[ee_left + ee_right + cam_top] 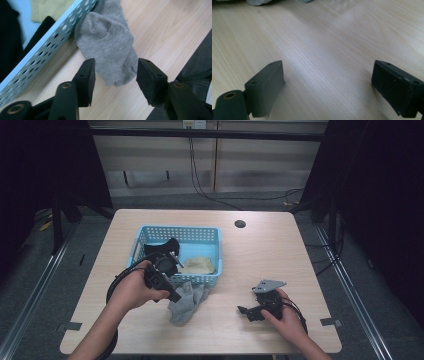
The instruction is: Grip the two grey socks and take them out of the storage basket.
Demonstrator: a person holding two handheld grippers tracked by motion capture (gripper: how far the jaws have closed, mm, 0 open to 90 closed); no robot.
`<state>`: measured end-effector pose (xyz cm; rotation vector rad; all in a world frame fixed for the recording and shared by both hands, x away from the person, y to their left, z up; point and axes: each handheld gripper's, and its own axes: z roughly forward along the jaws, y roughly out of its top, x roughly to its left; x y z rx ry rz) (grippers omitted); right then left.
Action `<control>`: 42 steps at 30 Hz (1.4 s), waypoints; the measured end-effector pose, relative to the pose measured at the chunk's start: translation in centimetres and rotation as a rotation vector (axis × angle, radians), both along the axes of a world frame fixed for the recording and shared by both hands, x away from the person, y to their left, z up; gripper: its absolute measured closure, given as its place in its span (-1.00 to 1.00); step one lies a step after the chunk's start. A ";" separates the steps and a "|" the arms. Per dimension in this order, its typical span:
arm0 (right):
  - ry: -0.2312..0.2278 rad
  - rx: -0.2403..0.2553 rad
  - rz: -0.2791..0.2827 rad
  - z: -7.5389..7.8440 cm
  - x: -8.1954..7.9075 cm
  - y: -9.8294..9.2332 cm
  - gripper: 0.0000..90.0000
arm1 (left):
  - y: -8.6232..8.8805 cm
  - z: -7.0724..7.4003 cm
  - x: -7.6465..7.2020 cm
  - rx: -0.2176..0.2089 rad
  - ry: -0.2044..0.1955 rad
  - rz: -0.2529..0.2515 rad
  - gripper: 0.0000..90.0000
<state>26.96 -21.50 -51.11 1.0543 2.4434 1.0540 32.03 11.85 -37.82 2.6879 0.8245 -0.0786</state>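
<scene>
A grey sock (pixel 187 304) lies on the wooden table just in front of the light blue basket (pixel 178 228), one end against the basket's front wall (pixel 42 52). My left gripper (pixel 116 75) hovers over the sock (pixel 107 42) with its jaws open. The sock's near end sits between the pads, and a gap shows on each side. In the high view the left gripper (pixel 174 296) points down at the sock's left edge. My right gripper (pixel 243 311) rests low over bare wood at the front right. It is open (pixel 328 85) with nothing between its jaws.
Inside the basket lie a black garment (pixel 161 248) and a pale yellowish cloth (pixel 199 266). A round cable hole (pixel 240 224) sits at the table's far side. Bare wood (pixel 260 255) spreads to the right of the basket. Dark floor surrounds the table.
</scene>
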 end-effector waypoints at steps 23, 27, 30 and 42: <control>-0.001 -0.002 0.002 0.0 0.0 0.0 -0.76 | 2.8 -1.5 -0.2 -0.056 -0.047 0.099 -0.38; -0.001 -0.002 0.002 0.0 0.0 0.0 -0.76 | 3.6 -2.1 -0.2 -0.055 -0.040 0.124 -0.38; -0.001 -0.002 0.002 0.0 0.0 0.0 -0.76 | 4.3 -2.8 -0.2 -0.065 -0.042 0.147 -0.38; 0.000 -0.002 0.002 0.0 0.0 0.0 -0.76 | 6.8 -4.8 0.0 -0.110 -0.051 0.223 -0.38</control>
